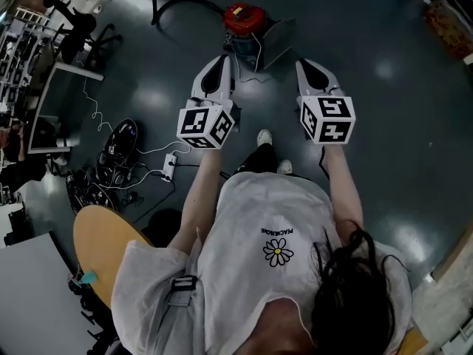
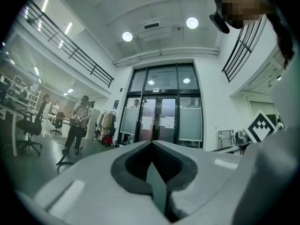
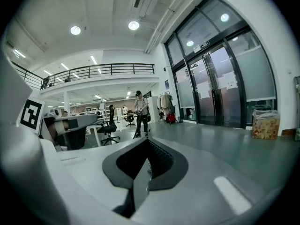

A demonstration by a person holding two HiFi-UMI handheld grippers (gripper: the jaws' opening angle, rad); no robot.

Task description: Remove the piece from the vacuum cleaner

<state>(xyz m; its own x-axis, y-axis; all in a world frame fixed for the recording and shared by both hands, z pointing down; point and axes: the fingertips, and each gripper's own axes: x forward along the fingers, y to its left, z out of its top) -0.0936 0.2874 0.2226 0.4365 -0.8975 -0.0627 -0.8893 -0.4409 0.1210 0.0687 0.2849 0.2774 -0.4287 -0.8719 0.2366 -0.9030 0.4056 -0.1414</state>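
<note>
The vacuum cleaner (image 1: 242, 22) sat on the floor (image 1: 392, 146) at 12 o'clock, well apart from the left gripper (image 1: 223, 59) and right gripper (image 1: 303, 65), both pointed at it with jaws together and empty (likely lined up for reaching it).

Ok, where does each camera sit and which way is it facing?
Head view: on the person's head, steeply down at the floor and red vacuum cleaner; shows arms, left tool, right tool.
Left gripper view: on the left tool, along its shut jaws toward glass doors.
Right gripper view: on the right tool, along its shut jaws toward an office chair.
Shared: both gripper views catch those doors and a standing person.
</note>
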